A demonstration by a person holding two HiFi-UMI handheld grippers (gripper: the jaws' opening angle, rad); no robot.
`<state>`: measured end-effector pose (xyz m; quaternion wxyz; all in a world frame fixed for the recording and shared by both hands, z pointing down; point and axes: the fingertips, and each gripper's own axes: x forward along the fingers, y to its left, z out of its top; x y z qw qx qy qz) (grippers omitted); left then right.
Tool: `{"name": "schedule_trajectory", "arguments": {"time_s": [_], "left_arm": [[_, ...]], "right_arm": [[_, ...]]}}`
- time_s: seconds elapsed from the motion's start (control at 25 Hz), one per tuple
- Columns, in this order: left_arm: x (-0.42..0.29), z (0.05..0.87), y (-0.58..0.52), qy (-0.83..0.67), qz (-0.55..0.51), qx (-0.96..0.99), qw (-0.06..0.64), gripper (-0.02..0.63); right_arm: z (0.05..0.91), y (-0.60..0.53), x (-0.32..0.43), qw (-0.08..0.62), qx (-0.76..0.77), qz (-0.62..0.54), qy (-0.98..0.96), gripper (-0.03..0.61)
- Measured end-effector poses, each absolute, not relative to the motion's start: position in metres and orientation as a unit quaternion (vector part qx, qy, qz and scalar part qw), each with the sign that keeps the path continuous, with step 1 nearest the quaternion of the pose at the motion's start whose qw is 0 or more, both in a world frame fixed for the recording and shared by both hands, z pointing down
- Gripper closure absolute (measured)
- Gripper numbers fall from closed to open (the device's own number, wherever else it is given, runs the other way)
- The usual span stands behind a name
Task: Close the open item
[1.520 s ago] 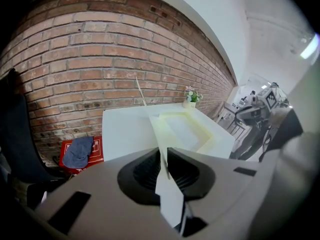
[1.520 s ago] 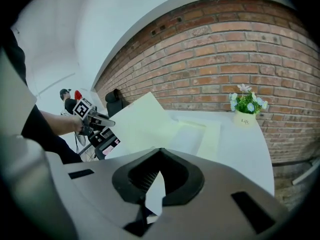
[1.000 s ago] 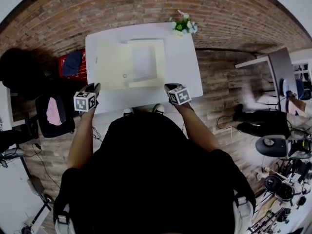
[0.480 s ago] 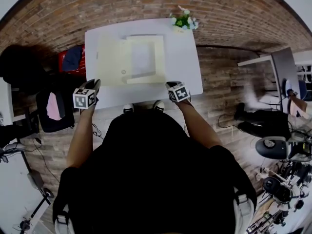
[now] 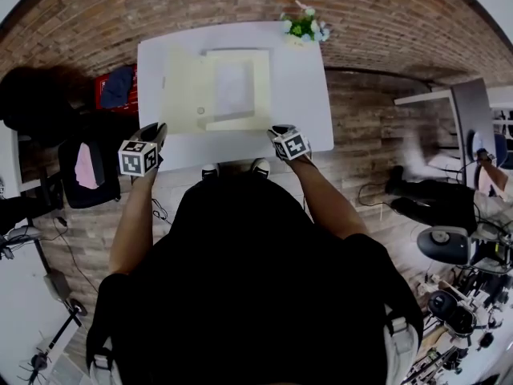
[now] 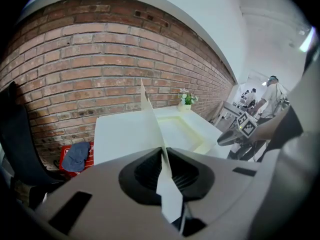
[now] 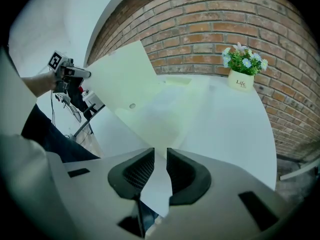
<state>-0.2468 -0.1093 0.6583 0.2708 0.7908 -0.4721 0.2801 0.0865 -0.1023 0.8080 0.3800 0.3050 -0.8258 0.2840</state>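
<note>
Open pale-yellow box is lying on the white table at 12 o'clock. Left gripper, jaws just been closing, is pinching its lid at the 7 o'clock corner. Right gripper is clamping the box's 5 o'clock corner.

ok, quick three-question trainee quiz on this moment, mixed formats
1. Multiple choice: what stands at the far right corner of the white table? A) a small pot of flowers B) a mug C) a lamp
2. True or false: the pale yellow flat cardboard box is fully closed.
3. Short answer: what is between the jaws of the left gripper?

Key: 1 A. 2 False: its lid stands raised. 3 The lid's thin edge; the jaws have just been closing on it.
</note>
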Motion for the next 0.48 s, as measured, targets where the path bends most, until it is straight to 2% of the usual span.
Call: {"name": "schedule_trajectory", "arguments": {"time_s": [0.48], "left_arm": [[-0.22,0.654,-0.112,-0.458,0.268,0.799,0.281,0.58]], "right_arm": [[0.823,-0.111,0.084,0.361,0.296,0.319,-0.825,0.48]]}}
